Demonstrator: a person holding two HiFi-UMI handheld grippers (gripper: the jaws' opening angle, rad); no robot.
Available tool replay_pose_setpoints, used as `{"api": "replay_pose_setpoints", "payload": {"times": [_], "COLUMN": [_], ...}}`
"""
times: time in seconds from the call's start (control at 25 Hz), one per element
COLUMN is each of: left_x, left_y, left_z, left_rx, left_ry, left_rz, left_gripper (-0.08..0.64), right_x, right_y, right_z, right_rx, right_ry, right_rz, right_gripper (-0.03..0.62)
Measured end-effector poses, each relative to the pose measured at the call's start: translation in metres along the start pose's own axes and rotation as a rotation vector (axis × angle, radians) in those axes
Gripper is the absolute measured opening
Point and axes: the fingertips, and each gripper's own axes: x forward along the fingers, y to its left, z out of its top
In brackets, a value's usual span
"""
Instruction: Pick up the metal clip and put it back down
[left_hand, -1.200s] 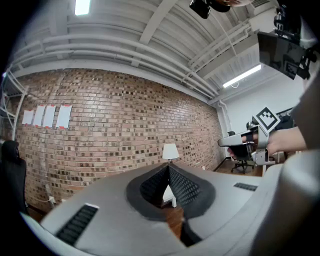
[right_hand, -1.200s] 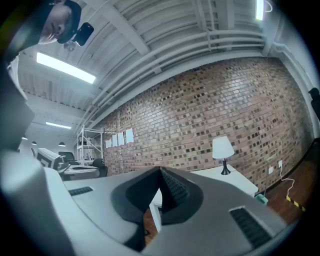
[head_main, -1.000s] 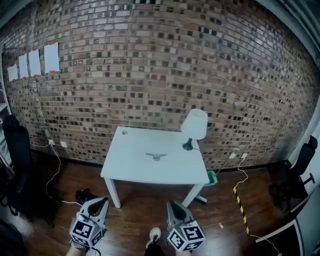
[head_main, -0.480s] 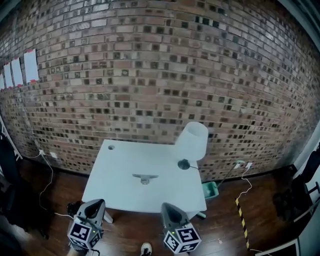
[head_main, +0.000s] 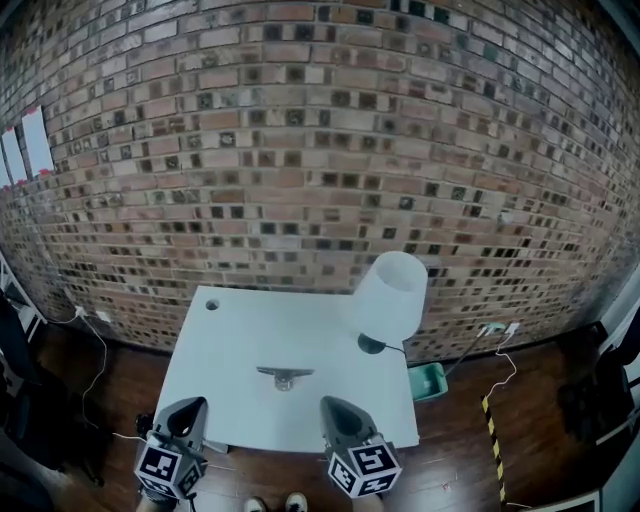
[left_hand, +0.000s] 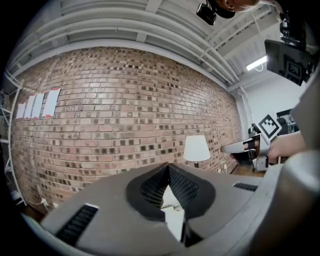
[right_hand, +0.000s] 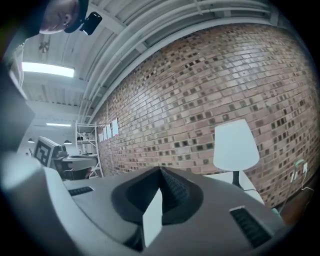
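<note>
The metal clip lies flat near the middle of the white table, closer to its front edge. Both grippers hover over the wooden floor just short of that edge, pointing at the table. My left gripper is to the clip's front left and my right gripper to its front right. Neither touches the clip or holds anything. In the left gripper view the jaws of the left gripper meet at the tips, with a sliver of table showing below them. The right gripper is shut too.
A white lamp stands on the table's back right corner, its cable running to the right. A brick wall rises right behind the table. A teal bin and yellow-black tape lie on the floor at right, cables at left.
Both grippers have been carried forward toward the table, which now looks larger and nearer. They have gone from well back on the floor to just before its front edge. The clip has not moved.
</note>
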Motion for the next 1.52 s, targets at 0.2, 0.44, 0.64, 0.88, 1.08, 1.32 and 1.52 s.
{"api": "replay_pose_setpoints", "payload": {"times": [0.2,0.44,0.64,0.88,1.08,1.32,1.52], "left_x": [0.017,0.022,0.017,0.017,0.022,0.019,0.018], "left_y": [0.009,0.028,0.048,0.065,0.076,0.090,0.091], "left_z": [-0.008,-0.029,-0.050,-0.060,-0.064,-0.079,-0.081], "left_rx": [-0.034,-0.045,-0.037,-0.057,-0.059,-0.059,-0.086], "left_ry": [0.058,0.091,0.110,0.148,0.177,0.206,0.237], "left_rz": [-0.023,-0.013,0.011,0.043,0.055,0.081,0.092], "left_gripper": [0.017,0.017,0.017,0.017,0.017,0.017,0.017], "right_x": [0.044,0.100,0.142,0.183,0.202,0.212,0.217], "right_y": [-0.019,-0.028,-0.027,-0.038,-0.033,-0.033,-0.038], "right_z": [-0.041,-0.083,-0.122,-0.197,-0.235,-0.270,-0.284], "right_rx": [-0.134,-0.496,-0.681,-0.874,-0.929,-1.058,-1.217], "right_ry": [0.190,0.408,0.530,0.730,0.800,0.870,0.897], "right_rz": [-0.017,0.015,0.083,0.173,0.215,0.212,0.184], "right_gripper": [-0.018,0.046,0.082,0.189,0.189,0.187,0.187]}}
